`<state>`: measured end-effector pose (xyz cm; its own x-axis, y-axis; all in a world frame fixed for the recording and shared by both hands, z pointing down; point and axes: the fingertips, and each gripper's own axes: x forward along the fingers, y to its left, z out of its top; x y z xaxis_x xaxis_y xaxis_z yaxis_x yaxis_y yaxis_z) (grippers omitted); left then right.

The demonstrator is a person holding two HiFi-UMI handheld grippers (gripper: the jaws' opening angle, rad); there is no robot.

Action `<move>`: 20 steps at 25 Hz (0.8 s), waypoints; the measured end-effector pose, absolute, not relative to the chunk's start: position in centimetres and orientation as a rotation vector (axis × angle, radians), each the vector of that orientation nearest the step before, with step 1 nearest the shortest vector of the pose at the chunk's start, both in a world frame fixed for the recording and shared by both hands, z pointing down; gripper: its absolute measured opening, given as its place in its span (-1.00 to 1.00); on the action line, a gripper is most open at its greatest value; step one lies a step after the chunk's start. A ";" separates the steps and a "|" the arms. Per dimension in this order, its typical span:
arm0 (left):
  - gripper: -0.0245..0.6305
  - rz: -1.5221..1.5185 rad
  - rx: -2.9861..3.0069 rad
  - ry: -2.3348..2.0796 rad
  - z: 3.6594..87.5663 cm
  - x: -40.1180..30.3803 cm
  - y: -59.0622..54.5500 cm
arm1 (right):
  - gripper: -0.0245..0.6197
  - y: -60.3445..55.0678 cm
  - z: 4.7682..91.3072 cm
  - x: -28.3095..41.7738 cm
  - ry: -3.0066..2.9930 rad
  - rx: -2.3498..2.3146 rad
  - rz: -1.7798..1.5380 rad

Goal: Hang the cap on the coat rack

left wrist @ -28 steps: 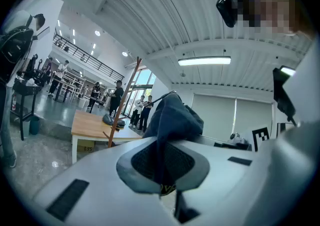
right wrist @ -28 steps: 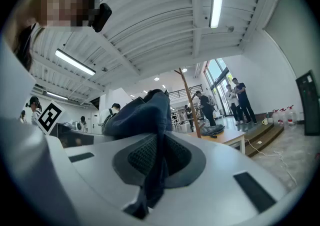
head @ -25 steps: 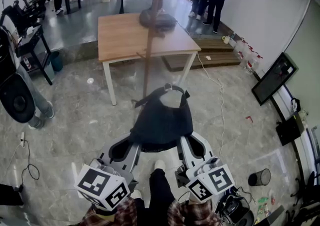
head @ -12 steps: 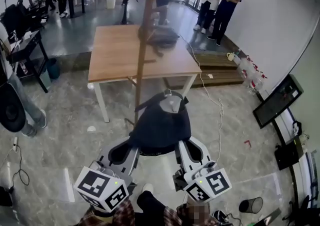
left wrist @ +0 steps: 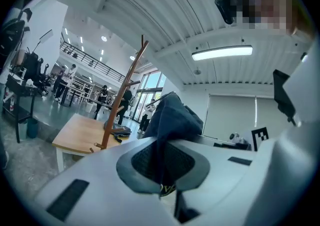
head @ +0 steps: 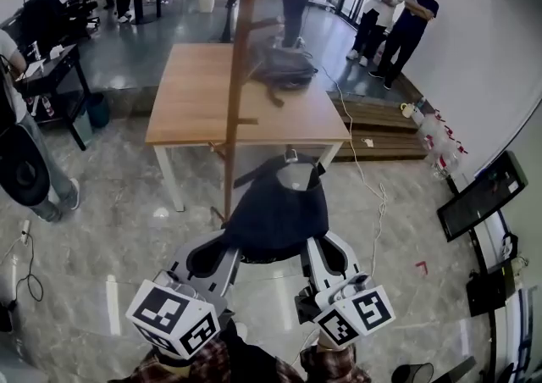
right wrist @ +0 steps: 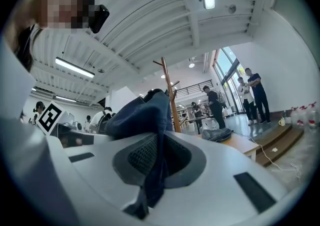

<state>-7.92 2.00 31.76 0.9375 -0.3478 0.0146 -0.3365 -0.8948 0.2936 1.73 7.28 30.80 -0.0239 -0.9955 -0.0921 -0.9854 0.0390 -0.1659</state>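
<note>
Closer now to the coat rack (head: 235, 93) and table (head: 190, 89), left gripper (head: 227, 247) and right gripper (head: 314, 243) clamp the cap (head: 278, 208) over grey floor (head: 118, 229).

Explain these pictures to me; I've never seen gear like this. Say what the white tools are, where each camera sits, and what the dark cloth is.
There is no robot: a person holds two hand tools, each with two jaws and a marker cube. One picture comes from a camera on the person's head, looking down: left gripper at left, right gripper at right. The other two come from cameras riding on each gripper, looking along its jaws. Both grippers are shut on a dark cap, held between them above the floor. Just ahead stands a wooden coat rack; the cap is not on it yet. Behind is a table with a dark bag on it.
</note>
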 end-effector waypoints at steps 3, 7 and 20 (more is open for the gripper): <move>-0.86 -0.029 2.784 -0.536 32.2 -6.8 0.6 | -0.87 5.8 31.4 2.9 2.136 -2.034 -0.120; -0.86 -0.011 2.776 -0.548 32.7 -4.4 -2.1 | -0.87 3.0 31.8 5.4 2.142 -2.016 -0.142; -0.86 -0.081 2.809 -0.475 30.5 4.9 -12.2 | -0.87 -7.4 29.5 14.8 2.139 -2.012 -0.099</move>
<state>4.94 -12.16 30.46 0.9441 -0.3294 -0.0067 -0.3132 -0.9035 0.2926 14.79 -7.37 29.49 -0.0511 -0.9935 -0.1014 -0.9799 0.0695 -0.1870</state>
